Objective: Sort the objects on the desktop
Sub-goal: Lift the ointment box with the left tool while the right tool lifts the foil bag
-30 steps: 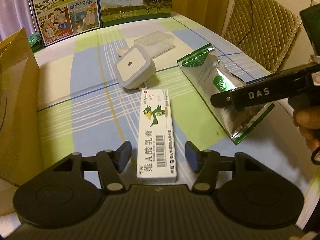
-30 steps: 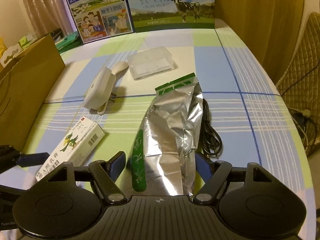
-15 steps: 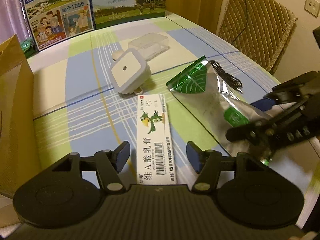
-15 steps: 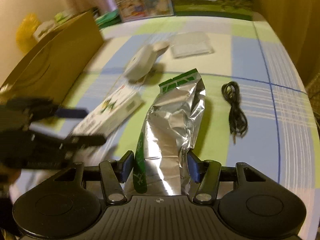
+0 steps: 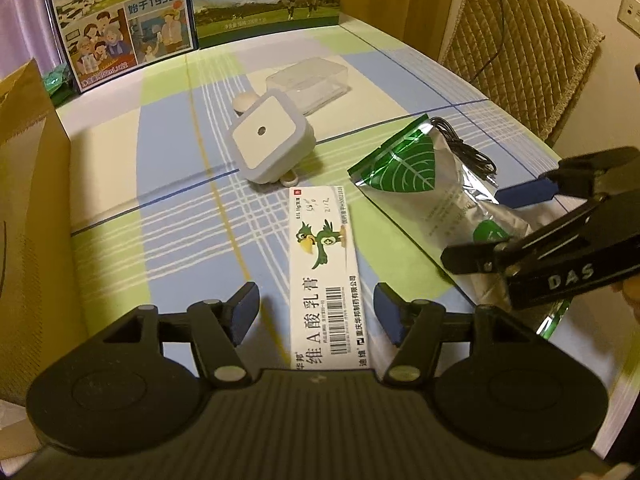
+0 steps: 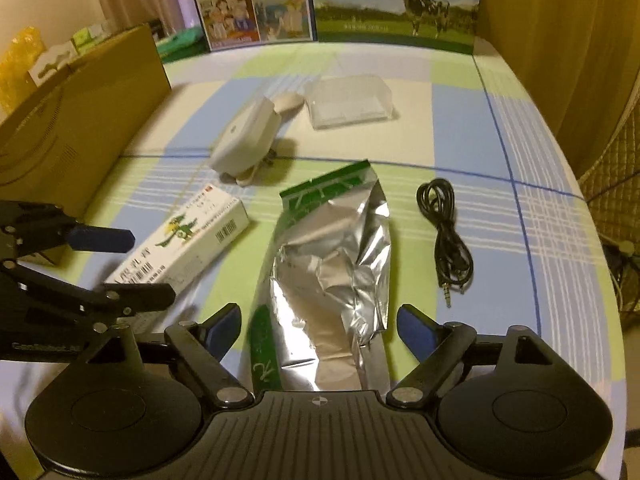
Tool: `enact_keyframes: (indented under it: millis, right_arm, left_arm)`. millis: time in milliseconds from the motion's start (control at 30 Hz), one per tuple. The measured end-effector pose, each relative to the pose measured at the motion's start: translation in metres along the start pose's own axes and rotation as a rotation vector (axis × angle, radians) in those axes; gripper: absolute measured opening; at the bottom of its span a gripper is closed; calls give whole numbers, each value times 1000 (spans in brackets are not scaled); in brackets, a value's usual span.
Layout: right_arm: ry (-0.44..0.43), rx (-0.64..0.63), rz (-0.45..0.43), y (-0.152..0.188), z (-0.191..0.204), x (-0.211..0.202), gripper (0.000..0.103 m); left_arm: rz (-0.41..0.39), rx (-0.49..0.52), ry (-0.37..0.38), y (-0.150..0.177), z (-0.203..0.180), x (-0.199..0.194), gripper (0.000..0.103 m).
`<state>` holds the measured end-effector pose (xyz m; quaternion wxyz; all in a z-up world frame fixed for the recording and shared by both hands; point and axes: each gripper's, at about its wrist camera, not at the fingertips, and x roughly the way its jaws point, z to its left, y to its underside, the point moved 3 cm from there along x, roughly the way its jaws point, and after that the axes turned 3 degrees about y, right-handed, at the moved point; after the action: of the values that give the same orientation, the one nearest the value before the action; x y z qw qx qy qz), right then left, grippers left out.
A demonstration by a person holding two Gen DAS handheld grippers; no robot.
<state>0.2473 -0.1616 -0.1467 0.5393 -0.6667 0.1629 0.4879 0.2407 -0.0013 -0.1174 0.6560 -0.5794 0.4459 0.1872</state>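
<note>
Both tongs gape: left tongs (image 5: 316, 312) straddle the box (image 5: 326, 276) at 6 o'clock, right tongs (image 6: 320, 328) straddle the pouch (image 6: 336, 264); closing skewed could crumple foil or skid the box

Lying around the foil pouch (image 6: 336, 264): one ointment box (image 6: 188, 240), one night light (image 6: 246, 140), one clear case (image 6: 348, 102), one coiled cable (image 6: 446, 236); two milk cartons (image 6: 394, 0) standing behind.

The carton's (image 5: 326, 280) near end was hidden under the left gripper's body. The pouch's (image 6: 332, 280) near end passed under the right gripper's body. The paper bag (image 5: 28, 216) ran off frame left. The carton's small print was illegible.
</note>
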Motion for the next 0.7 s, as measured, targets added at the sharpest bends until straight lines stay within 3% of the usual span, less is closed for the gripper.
enact_keyframes:
  millis: [167,367,700]
  right_arm:
    - [19,9,-2,-2,-2,4,82]
    - [12,-7,8,-1,1,7,82]
    - [13,-13,8,-3,5,5,61]
  left_arm:
    - [8,8,14,-2,-3,8,56]
    - [17,45,9,-5,-8,14,44]
    - [24,25,25,-7,-2,19,35]
